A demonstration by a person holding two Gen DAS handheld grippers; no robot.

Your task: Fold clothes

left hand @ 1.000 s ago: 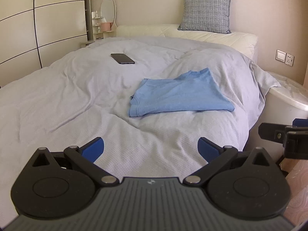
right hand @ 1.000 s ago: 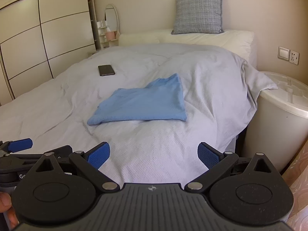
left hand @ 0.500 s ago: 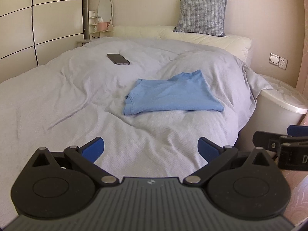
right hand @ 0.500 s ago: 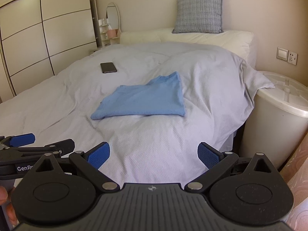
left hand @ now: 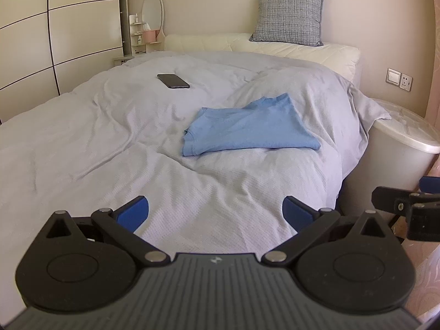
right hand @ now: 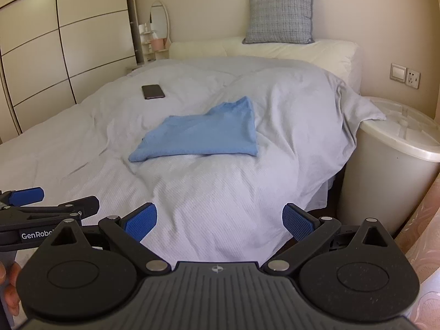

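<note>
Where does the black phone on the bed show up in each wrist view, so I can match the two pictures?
Left wrist view: the phone lies flat on the grey duvet, upper left of centre, up-left of the folded blue T-shirt.
Right wrist view: the phone lies upper left, again up-left of the folded blue T-shirt.
Shared landmark: the grey checked cushion at the headboard.

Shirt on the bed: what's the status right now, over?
Left tool open, empty. Right tool open, empty. Shirt lies folded on the bed, clear of both tools. Phone beyond it, not in the way.
</note>
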